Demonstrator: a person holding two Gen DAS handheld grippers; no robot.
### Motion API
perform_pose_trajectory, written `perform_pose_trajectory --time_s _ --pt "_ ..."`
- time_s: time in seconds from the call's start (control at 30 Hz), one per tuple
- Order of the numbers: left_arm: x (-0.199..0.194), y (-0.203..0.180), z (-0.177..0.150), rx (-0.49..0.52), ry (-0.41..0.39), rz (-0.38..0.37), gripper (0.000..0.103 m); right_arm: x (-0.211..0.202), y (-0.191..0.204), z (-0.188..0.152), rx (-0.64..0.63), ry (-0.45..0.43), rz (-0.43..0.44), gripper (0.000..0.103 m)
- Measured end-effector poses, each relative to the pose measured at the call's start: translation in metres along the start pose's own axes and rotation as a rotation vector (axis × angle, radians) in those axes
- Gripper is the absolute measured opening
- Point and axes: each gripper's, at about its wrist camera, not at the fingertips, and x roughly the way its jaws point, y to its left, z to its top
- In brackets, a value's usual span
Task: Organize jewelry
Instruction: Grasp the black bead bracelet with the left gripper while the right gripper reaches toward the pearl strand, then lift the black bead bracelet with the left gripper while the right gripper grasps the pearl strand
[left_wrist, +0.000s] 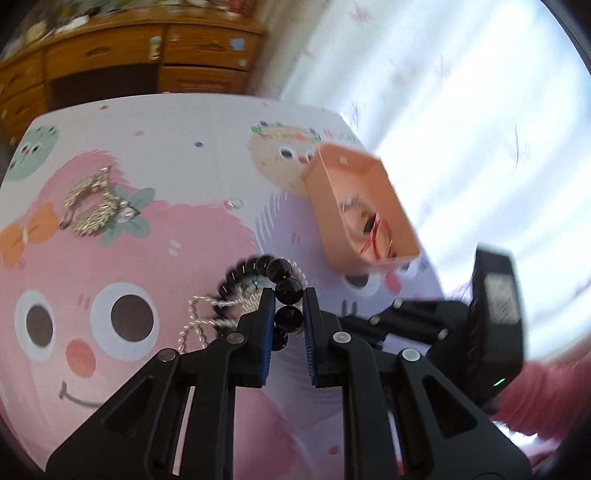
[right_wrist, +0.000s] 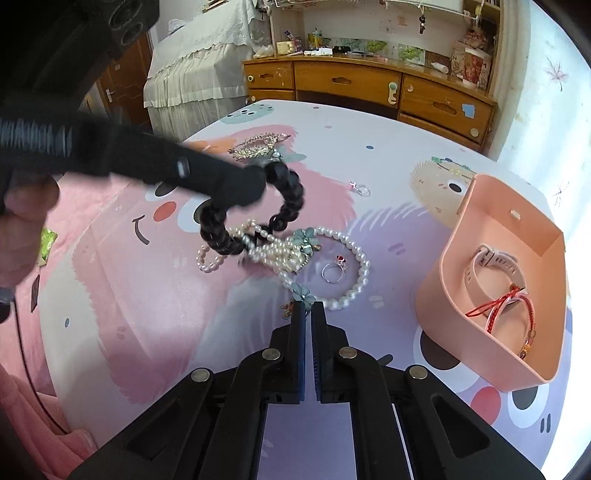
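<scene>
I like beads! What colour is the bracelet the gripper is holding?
Black and shiny. The beaded bracelet shows best in the left wrist view.

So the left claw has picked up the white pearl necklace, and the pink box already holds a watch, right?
Not quite. The left claw is clamped on the black bead bracelet, as both wrist views show; the pearl necklace lies on the table. The pink box does hold a watch.

black bead bracelet (right_wrist: 284, 206): lifted; pearl necklace (right_wrist: 354, 273): tabletop; peach bin (right_wrist: 480, 354): upright
</scene>
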Motion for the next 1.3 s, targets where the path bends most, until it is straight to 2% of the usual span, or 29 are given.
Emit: perform_pose_trajectory --time_s 0.17,0.47,0.6,0.63,0.7,0.73,0.77,0.93,1.03,1.17,1.3 --pt "-0.039 0.010 0.006 -0.121 -0.098 -0.029 0.012 -0.013 0.007 -0.002 0.011 -0.037 0.011 0.003" --pt "-0.090 0.005 0.005 -0.173 -0.224 -0.024 0.012 -0.035 0.024 -0.004 0.000 -0.064 0.010 0.001" --pt "-0.106 0.002 0.003 -0.180 -0.265 -0.029 0.012 -0.031 0.024 -0.008 0.017 -0.038 -0.006 0.003" --pt "-0.110 0.002 0.003 -0.182 -0.273 -0.031 0.012 -0.029 0.025 -0.008 0.016 -0.034 -0.014 0.007" --pt "-0.118 0.000 0.001 -0.188 -0.289 -0.035 0.012 -0.025 0.025 -0.009 0.017 -0.030 -0.013 0.021" --pt "-0.121 0.000 0.000 -0.191 -0.297 -0.039 0.012 -0.023 0.025 -0.010 0.020 -0.031 -0.004 0.036" --pt "-0.124 -0.001 -0.001 -0.193 -0.305 -0.045 0.012 -0.022 0.025 -0.010 0.021 -0.040 -0.004 0.044" --pt "-0.134 -0.005 -0.007 -0.212 -0.326 -0.071 0.012 -0.014 0.023 -0.003 0.027 -0.049 0.013 0.044" --pt "-0.139 -0.007 -0.011 -0.221 -0.334 -0.080 0.012 -0.018 0.025 0.004 0.025 -0.084 0.042 0.045" --pt "-0.141 -0.008 -0.015 -0.230 -0.331 -0.092 0.012 -0.032 0.036 0.015 -0.006 -0.160 0.116 0.056" --pt "-0.138 -0.007 -0.020 -0.250 -0.312 -0.098 0.012 -0.034 0.049 0.028 -0.046 -0.207 0.150 0.057"
